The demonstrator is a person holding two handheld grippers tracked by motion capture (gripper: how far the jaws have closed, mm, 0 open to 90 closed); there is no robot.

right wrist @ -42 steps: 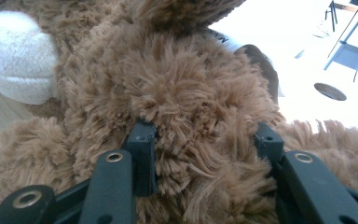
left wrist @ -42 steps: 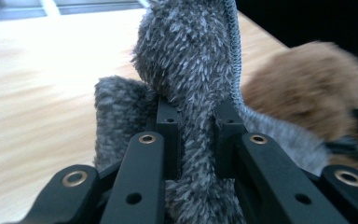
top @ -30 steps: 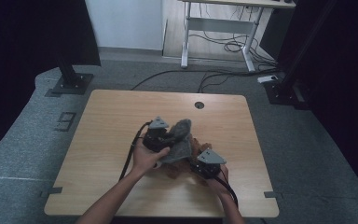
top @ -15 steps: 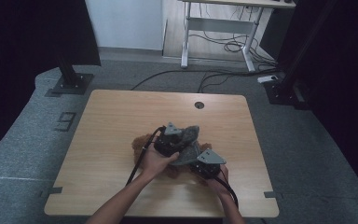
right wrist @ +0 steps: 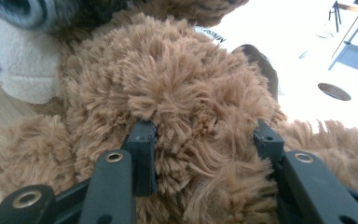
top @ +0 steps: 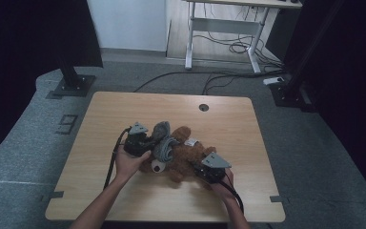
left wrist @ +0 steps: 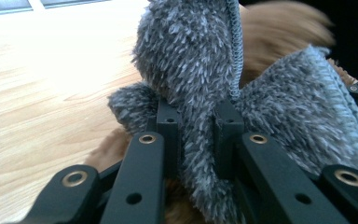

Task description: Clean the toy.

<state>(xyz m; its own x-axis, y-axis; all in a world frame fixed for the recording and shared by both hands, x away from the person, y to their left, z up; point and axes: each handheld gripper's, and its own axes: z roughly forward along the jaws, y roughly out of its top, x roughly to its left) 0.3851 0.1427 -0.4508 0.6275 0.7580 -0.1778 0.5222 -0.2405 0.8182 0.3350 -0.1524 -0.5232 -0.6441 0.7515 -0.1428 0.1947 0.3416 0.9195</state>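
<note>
A brown teddy bear [top: 187, 157] lies on the wooden table [top: 228, 124], its white muzzle [top: 157, 166] toward the front. A fuzzy grey knit cloth [top: 163, 143] lies over its head. My left gripper [top: 147, 141] is shut on that cloth; in the left gripper view the grey cloth [left wrist: 200, 84] is pinched between the two black fingers [left wrist: 168, 126], with brown fur behind it. My right gripper [top: 201, 168] is shut on the bear's body from the front right; in the right gripper view its fingers [right wrist: 142, 149] press into the brown fur [right wrist: 200, 107].
A round cable hole [top: 203, 107] sits near the table's far edge. A white label [top: 191, 142] sticks out of the bear. Black stand bases [top: 71, 83] and a white desk frame [top: 219, 33] with floor cables stand beyond the table.
My left gripper moved right and down with the grey cloth, bringing it over the bear's head. The right gripper stayed on the bear's body.
</note>
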